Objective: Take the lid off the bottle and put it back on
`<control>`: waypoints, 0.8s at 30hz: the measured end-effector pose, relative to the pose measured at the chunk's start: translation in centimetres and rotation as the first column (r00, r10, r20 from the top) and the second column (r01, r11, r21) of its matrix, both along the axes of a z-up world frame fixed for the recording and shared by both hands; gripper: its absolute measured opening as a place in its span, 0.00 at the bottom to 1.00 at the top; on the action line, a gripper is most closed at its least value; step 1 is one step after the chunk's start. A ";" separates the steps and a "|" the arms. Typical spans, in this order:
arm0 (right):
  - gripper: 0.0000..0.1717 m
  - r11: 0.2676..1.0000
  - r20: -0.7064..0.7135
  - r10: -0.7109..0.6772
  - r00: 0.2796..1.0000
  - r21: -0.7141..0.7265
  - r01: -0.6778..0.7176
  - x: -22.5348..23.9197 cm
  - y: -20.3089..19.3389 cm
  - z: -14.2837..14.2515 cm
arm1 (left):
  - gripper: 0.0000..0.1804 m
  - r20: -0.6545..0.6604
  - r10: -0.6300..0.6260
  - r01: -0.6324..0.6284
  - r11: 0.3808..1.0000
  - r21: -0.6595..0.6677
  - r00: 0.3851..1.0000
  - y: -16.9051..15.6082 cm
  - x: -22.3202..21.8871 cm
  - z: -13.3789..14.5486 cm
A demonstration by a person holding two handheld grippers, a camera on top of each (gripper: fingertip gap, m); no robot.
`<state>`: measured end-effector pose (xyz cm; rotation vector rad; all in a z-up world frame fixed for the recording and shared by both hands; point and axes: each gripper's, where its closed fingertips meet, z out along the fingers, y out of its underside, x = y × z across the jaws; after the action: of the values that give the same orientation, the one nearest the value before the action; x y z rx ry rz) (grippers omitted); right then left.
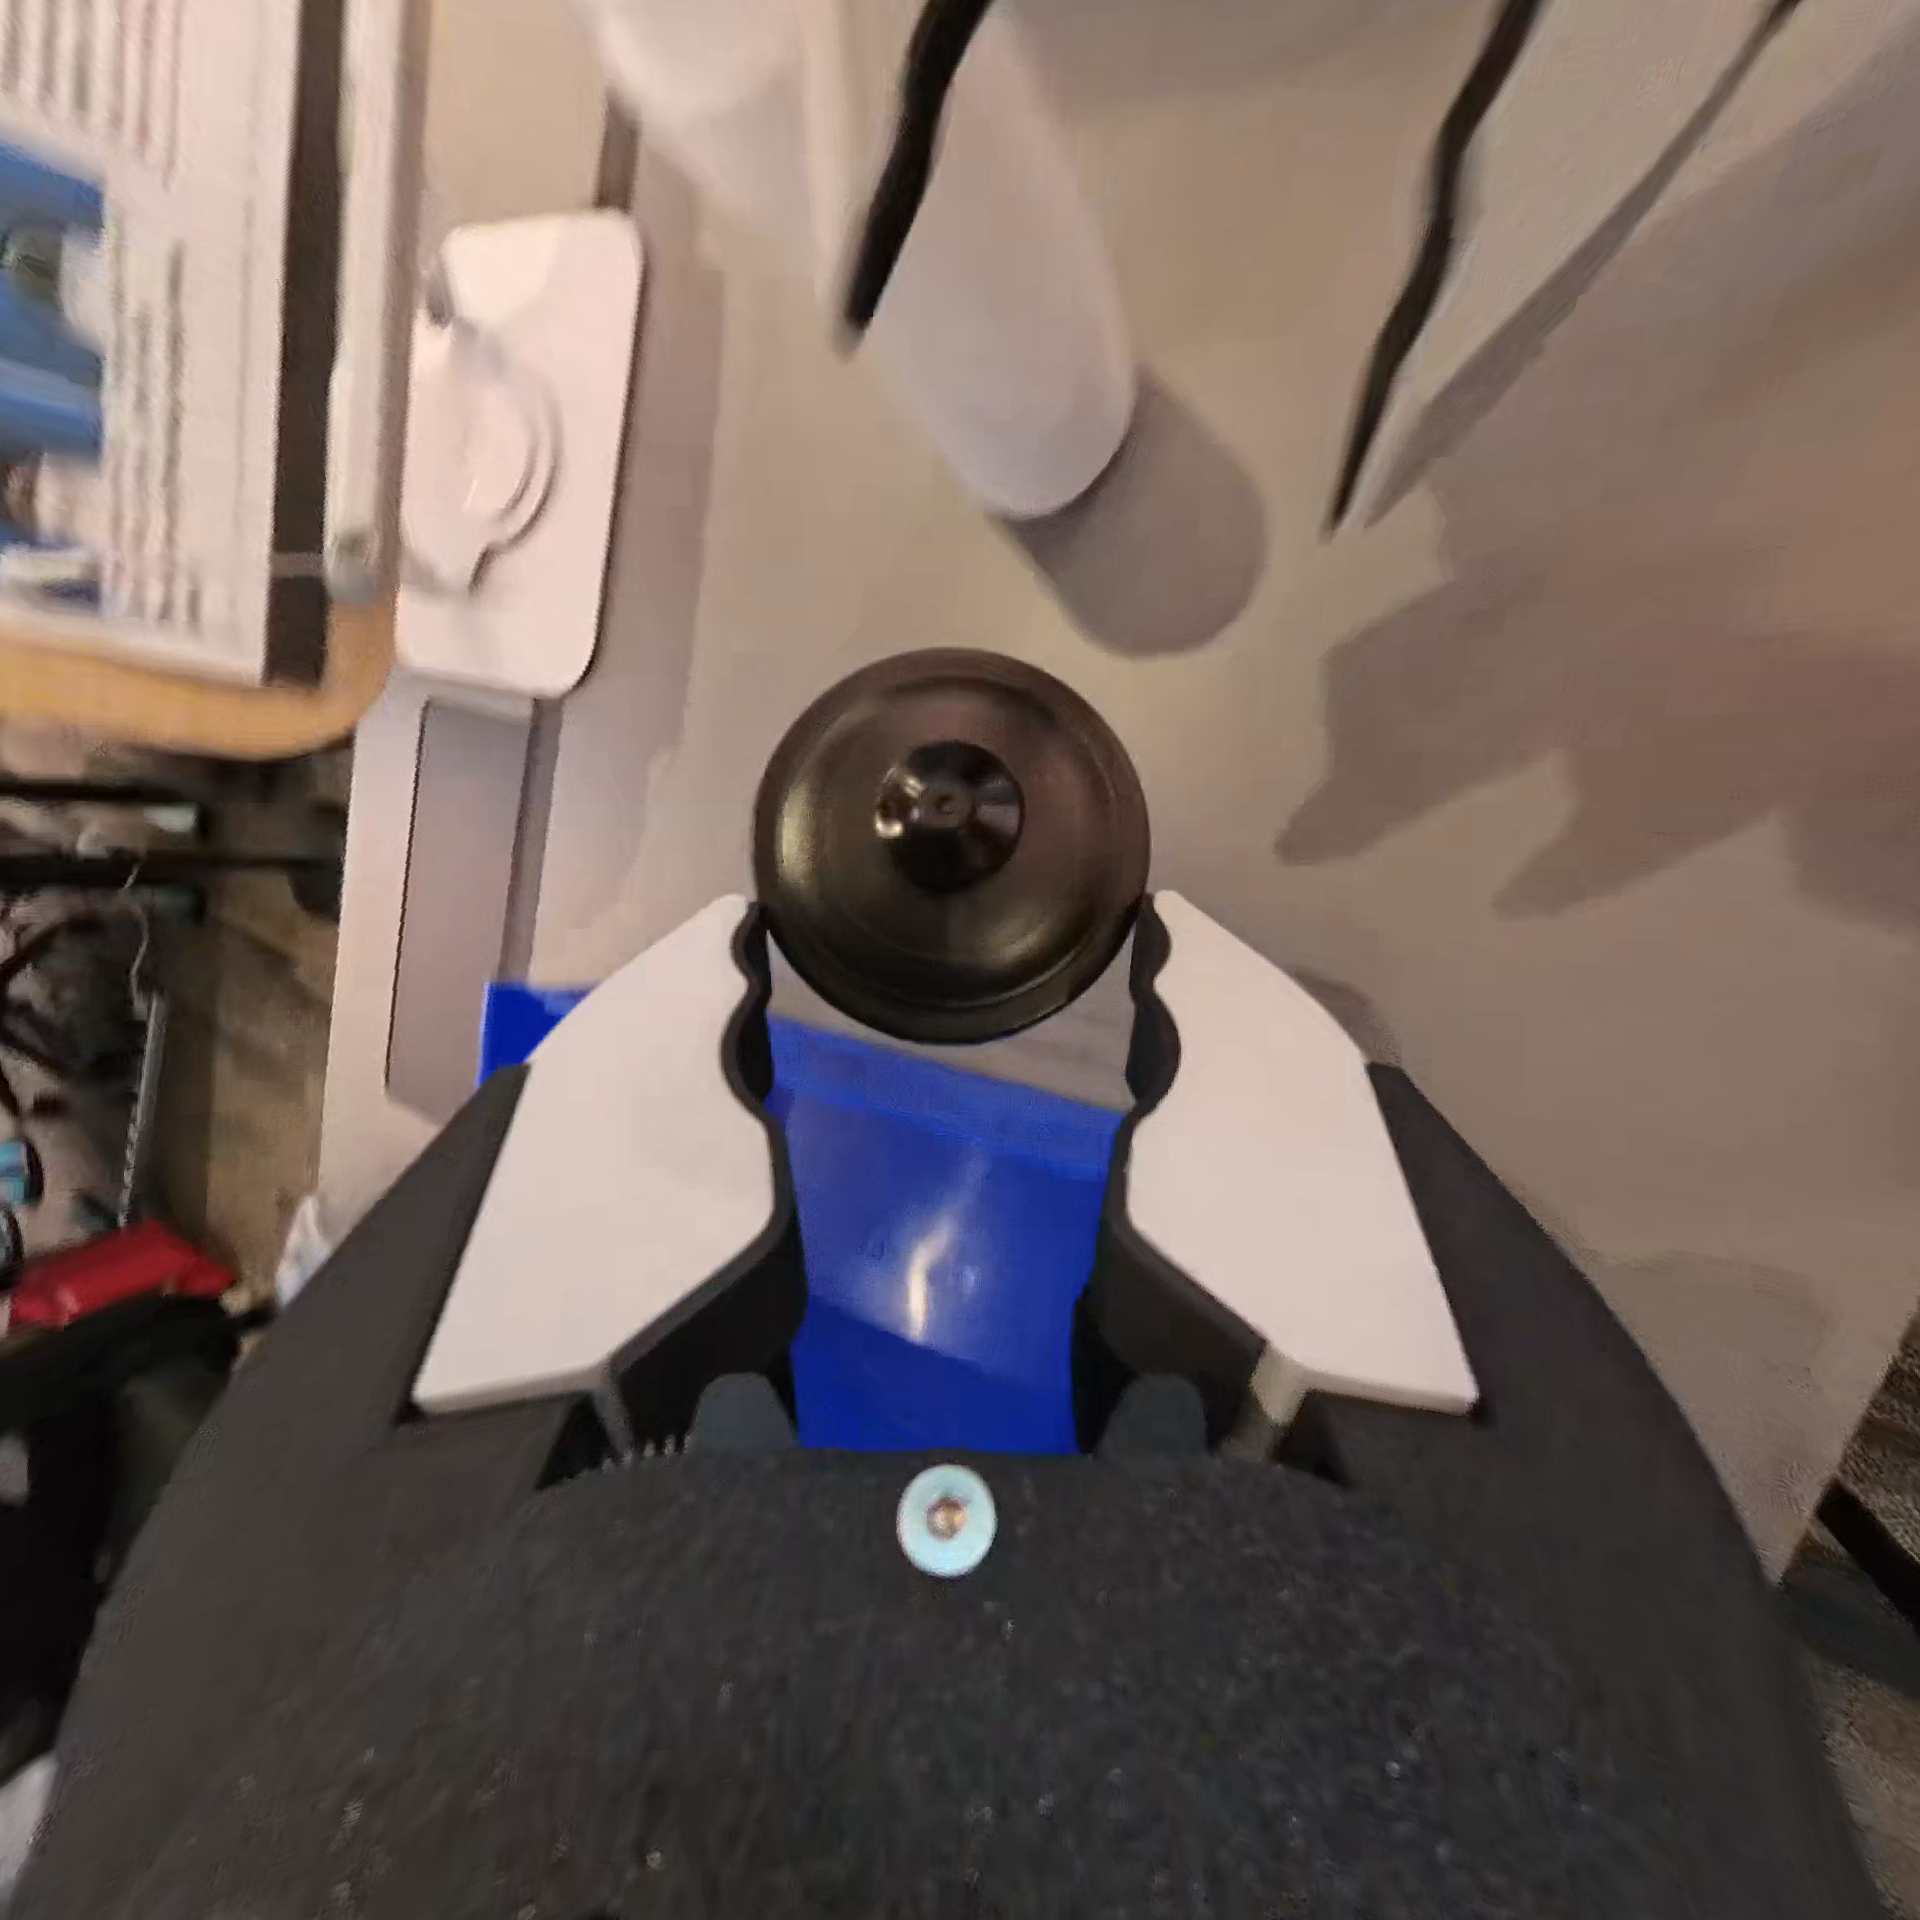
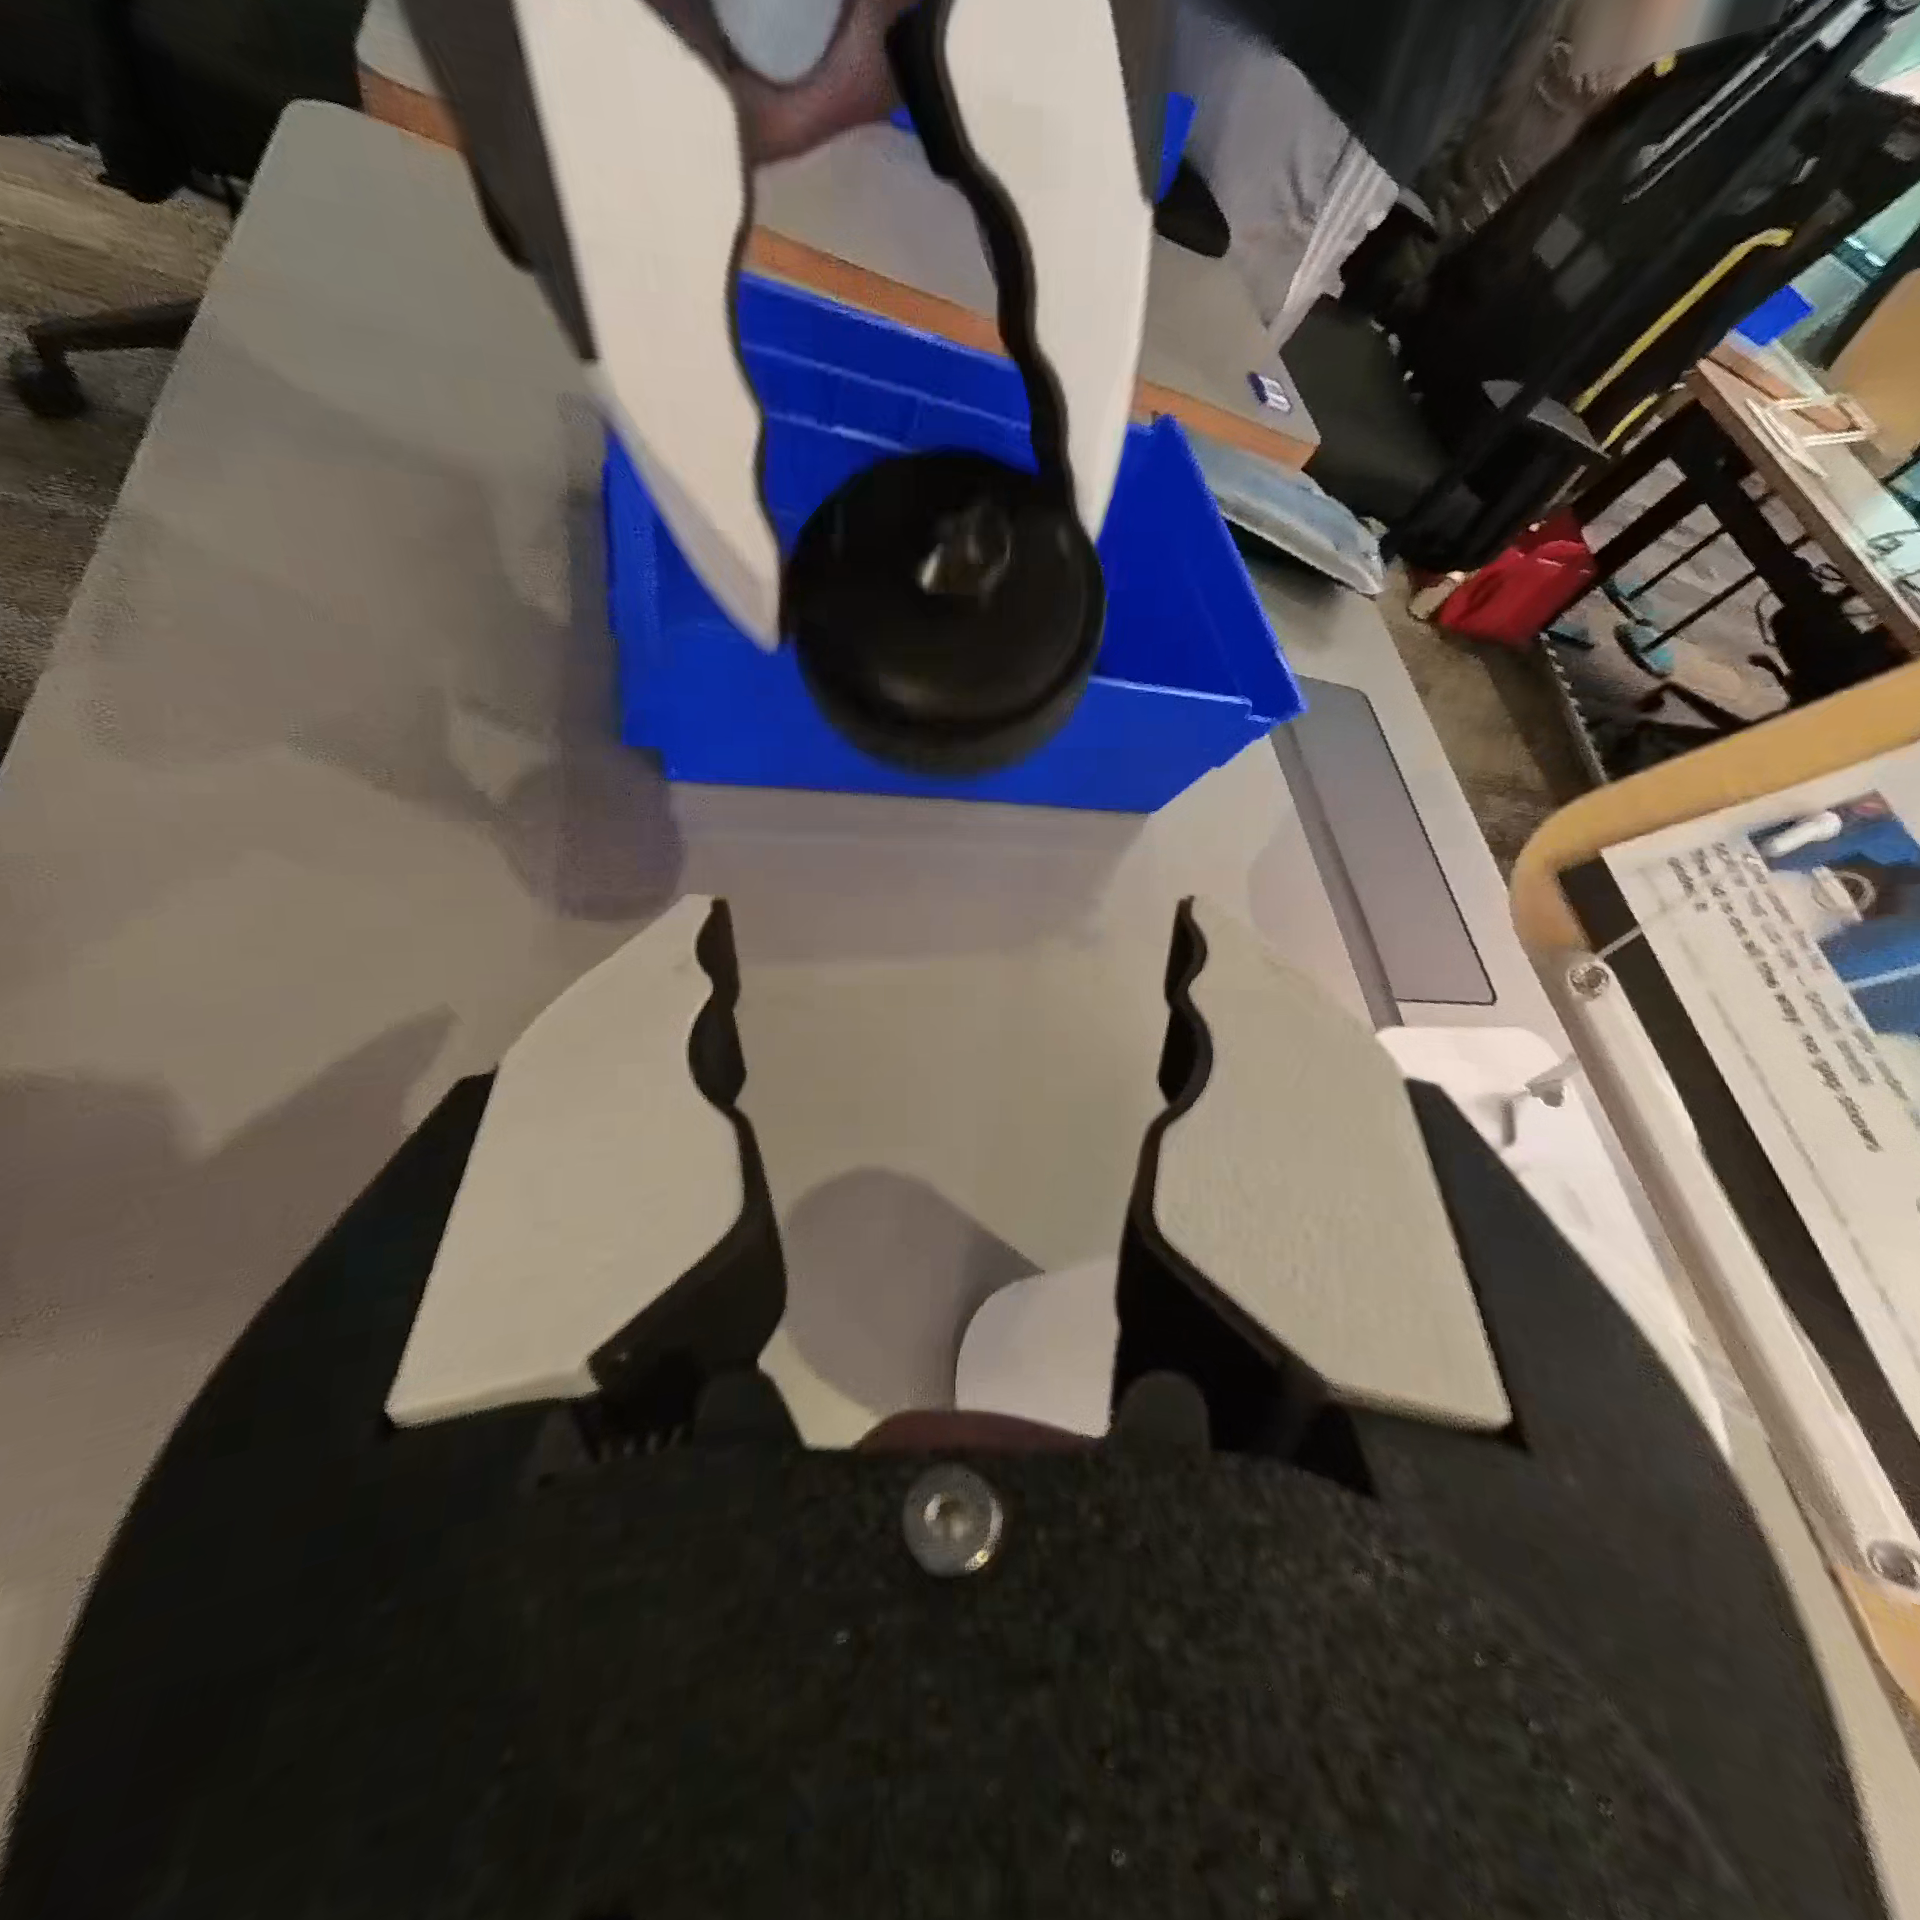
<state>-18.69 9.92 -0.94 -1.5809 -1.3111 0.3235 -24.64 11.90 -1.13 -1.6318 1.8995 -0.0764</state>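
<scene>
Above the blue bin [image 2: 935, 748], left gripper [image 1: 948, 935] clamps the black lid [image 1: 951, 842], right gripper [image 2: 951, 935] gaping empty, white bottle [image 1: 1023, 343] lying beyond.

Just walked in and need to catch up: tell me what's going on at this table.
A person is working two handheld grippers over a grey table. The left gripper grips a black lid between its fingertips, held up in front of a blue bin. The right gripper is open and holds nothing. A white bottle, its lid off, lies on its side on the table.
</scene>
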 end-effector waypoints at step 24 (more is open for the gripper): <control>0.42 0.997 0.056 0.029 0.998 -0.072 -0.025 4.4 -2.7 -4.1 | 0.36 0.071 -0.259 0.268 0.947 -0.179 0.963 -5.7 10.8 -2.8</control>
<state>-14.27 7.17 -5.03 -1.6432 -1.3792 0.3478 -13.86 6.17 -3.90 -1.4672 2.1175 -0.4114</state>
